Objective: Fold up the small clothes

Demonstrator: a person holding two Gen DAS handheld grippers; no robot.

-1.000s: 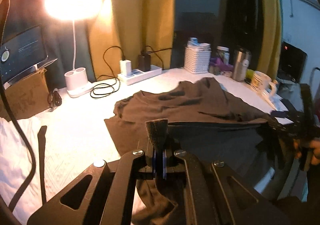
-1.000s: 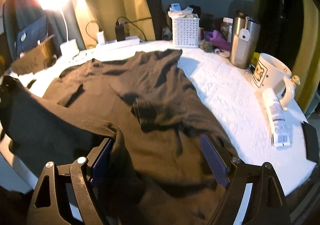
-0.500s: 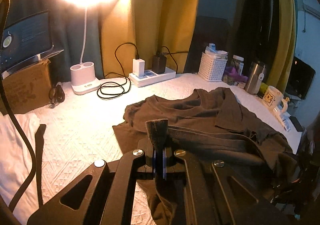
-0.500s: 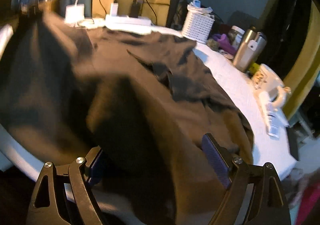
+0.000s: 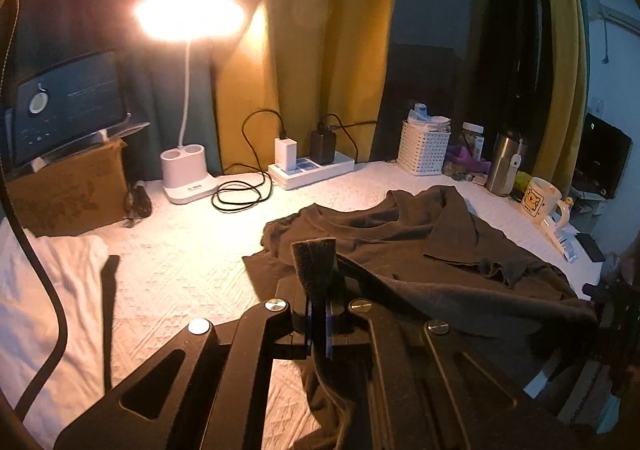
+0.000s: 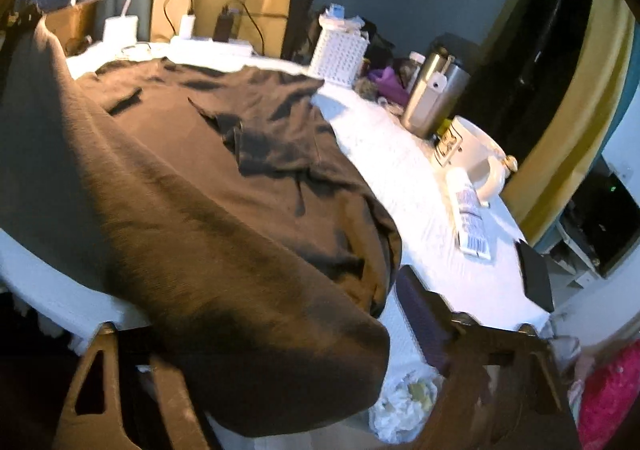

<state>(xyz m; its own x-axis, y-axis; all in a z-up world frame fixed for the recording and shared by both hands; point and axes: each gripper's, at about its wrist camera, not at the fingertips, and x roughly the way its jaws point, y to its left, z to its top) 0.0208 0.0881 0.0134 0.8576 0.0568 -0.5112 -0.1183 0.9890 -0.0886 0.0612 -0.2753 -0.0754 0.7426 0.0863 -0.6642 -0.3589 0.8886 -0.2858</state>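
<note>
Your left tool (image 5: pixel 318 314) is pinched tight on a fold of the one brown shirt (image 5: pixel 420 246). The shirt lies spread on the white tabletop (image 5: pixel 180 270), and its near side hangs over the front edge. Left of the shirt the tabletop has lots of bare room, up to one cardboard box (image 5: pixel 68 190) and one lit lamp (image 5: pixel 188 90). Behind sit one power strip (image 5: pixel 312 170) with two chargers, then one white basket (image 5: pixel 424 148), one steel flask (image 5: pixel 504 162) and one mug (image 5: pixel 540 198) with a bear picture. No writing can be read. Your right tool (image 6: pixel 280 334) is closing, with a thick fold of shirt between its sides; you cannot tell if it grips.
</note>
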